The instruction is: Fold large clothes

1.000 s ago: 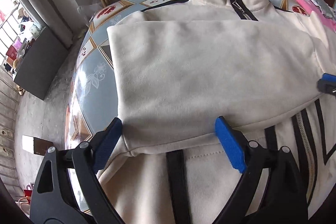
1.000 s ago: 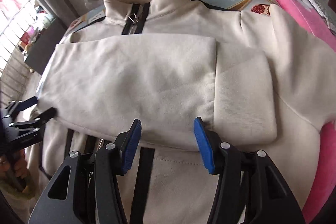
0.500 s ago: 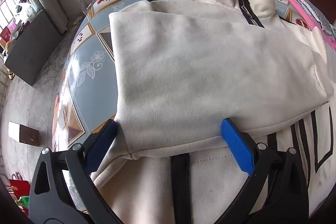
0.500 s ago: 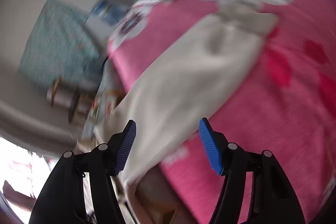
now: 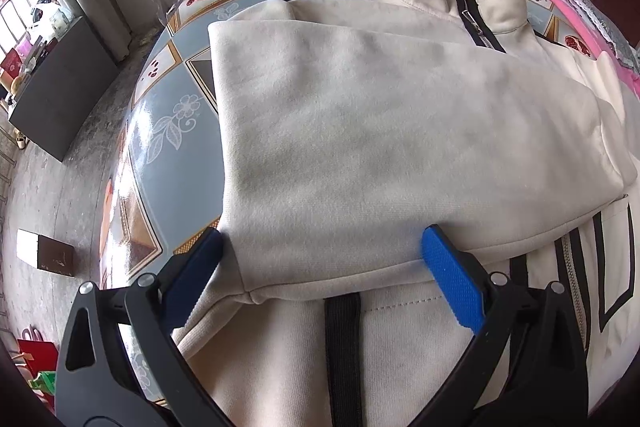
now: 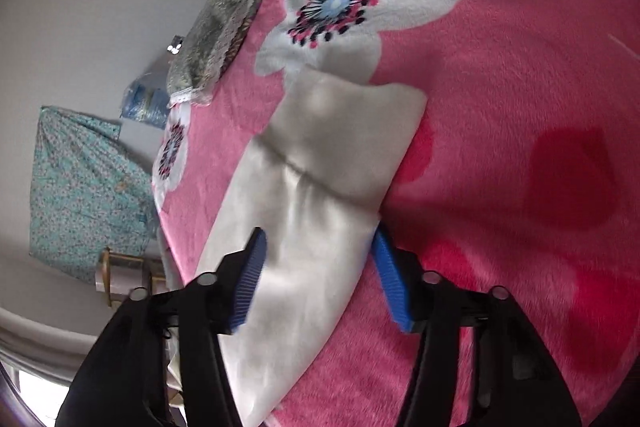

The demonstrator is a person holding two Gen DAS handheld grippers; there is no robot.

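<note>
Having swung from the folded cream zip-up jacket to its cream sleeve (on a pink flowered blanket), the right gripper is closing around it, while the left gripper is hovering wide open.

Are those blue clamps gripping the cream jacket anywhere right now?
Not yet. The left gripper is open over the folded sleeve; the right gripper is closing around the other sleeve, near its cuff.

Matt fleece jacket, glossy tablecloth.

The jacket runs off the bottom edge. The sleeve goes down behind the right gripper.
</note>
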